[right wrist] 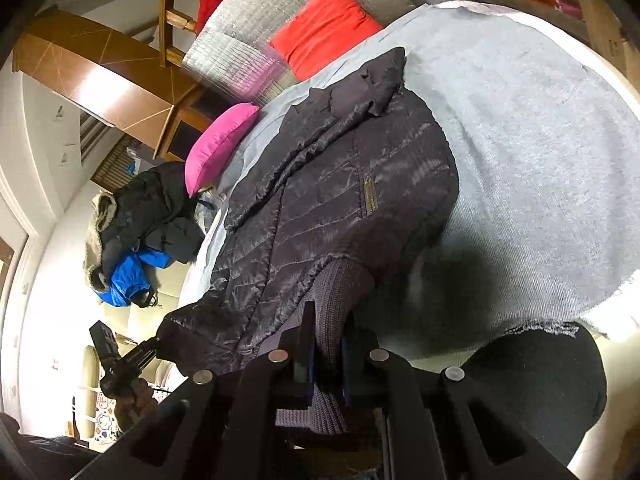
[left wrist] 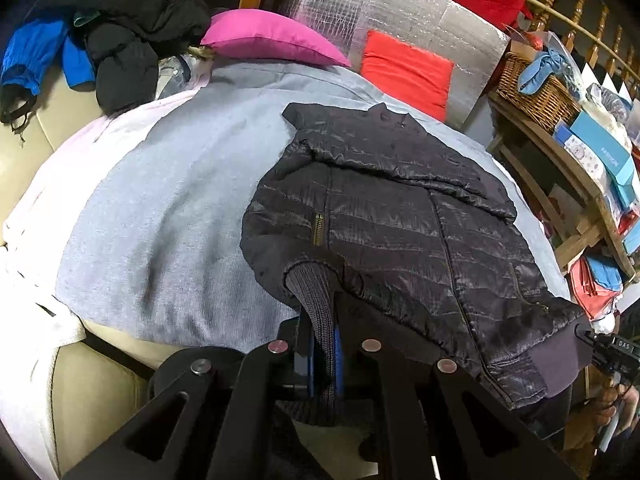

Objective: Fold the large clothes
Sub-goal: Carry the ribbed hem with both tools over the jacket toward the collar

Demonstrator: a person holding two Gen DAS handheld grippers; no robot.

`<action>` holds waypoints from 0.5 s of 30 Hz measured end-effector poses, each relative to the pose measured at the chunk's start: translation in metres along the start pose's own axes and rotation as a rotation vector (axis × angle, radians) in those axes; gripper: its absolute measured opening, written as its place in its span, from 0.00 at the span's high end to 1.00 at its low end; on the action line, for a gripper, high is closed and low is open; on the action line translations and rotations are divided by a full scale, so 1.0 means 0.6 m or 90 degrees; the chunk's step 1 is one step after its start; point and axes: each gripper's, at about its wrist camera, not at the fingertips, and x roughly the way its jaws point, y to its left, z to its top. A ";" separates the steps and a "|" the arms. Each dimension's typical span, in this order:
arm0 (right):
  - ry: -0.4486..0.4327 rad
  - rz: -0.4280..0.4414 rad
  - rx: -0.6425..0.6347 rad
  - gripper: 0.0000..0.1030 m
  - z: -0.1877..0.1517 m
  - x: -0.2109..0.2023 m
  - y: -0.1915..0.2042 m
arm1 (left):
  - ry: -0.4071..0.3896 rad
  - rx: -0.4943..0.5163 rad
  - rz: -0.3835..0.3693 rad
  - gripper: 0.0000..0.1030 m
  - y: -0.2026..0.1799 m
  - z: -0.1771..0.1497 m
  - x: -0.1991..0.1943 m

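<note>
Both the left gripper (left wrist: 320,354) and right gripper (right wrist: 326,354) clamp the black quilted jacket's (left wrist: 400,216) ribbed hem (left wrist: 316,304); next, probably, fold it toward twelve o'clock.

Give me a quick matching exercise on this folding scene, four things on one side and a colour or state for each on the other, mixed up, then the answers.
1. jacket
2. pillow
3. cushion
4. left gripper

A. red
B. shut on a ribbed cuff
C. pink
D. dark, quilted, spread on the grey blanket

Pairs: 1-D, 2-C, 3-A, 4-B
</note>
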 end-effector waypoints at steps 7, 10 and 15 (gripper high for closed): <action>-0.009 -0.027 -0.028 0.90 0.010 0.006 0.017 | -0.001 -0.010 0.000 0.93 0.006 0.015 0.012; -0.015 -0.022 -0.032 0.90 0.015 0.004 0.019 | -0.010 -0.003 0.001 0.93 -0.002 0.025 0.015; -0.035 -0.002 -0.034 0.90 0.033 0.000 0.020 | -0.015 0.000 0.021 0.93 -0.016 0.052 0.029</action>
